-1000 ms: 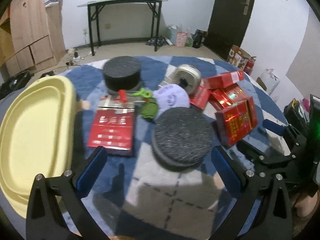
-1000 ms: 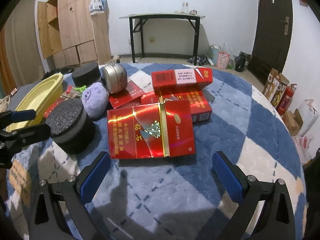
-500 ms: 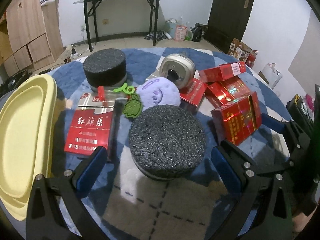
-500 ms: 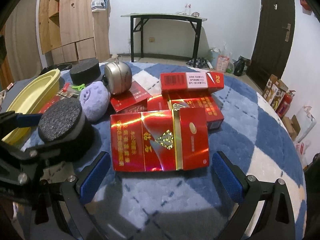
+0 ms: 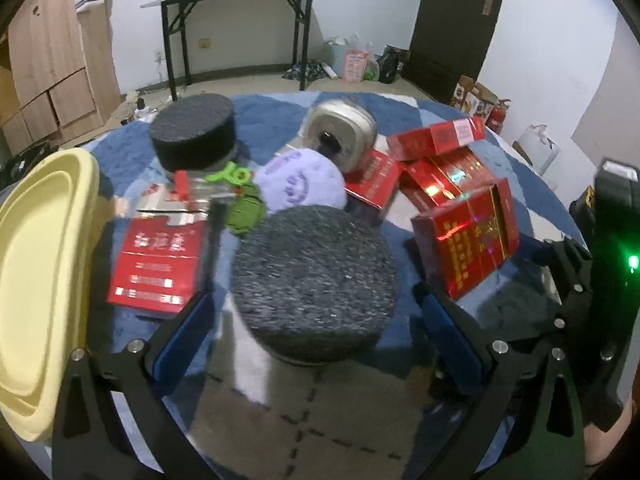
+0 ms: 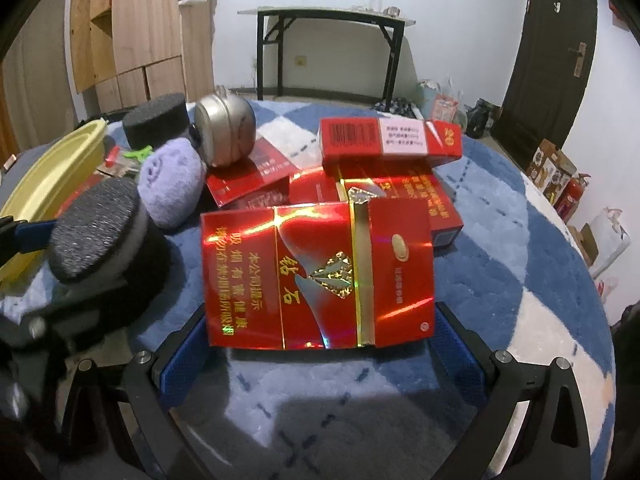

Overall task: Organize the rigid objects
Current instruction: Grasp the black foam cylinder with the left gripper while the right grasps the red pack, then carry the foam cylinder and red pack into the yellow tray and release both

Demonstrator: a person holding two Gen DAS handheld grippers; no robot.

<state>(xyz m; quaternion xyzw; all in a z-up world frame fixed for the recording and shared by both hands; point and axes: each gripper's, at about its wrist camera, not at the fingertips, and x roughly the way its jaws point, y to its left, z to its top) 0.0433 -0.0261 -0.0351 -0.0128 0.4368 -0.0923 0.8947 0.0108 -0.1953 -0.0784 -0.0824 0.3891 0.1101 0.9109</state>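
Sponge disc (image 5: 316, 280), dark and round, sits on the blue-and-white rug (image 5: 320, 412) just right of the flat red pack (image 5: 160, 260), which I take as my landmark; the yellow tray (image 5: 44, 280) lies on that pack's far side. In the left wrist view the left gripper (image 5: 316, 332) stands spread wide, its blue pads flanking the disc's near edge without touching. Judging by that, the reach for a first pick is under way; next the fingers must slide further round the disc and squeeze, probably gently, since it looks soft. A second ago the disc sat smaller and farther off.

In the right wrist view the right gripper (image 6: 316, 344) is likewise spread, holding nothing, straddling the near edge of the glossy red carton (image 6: 316, 276), well right of the landmark pack. Contact is hard to judge through the blur. That carton has also grown nearer than before.
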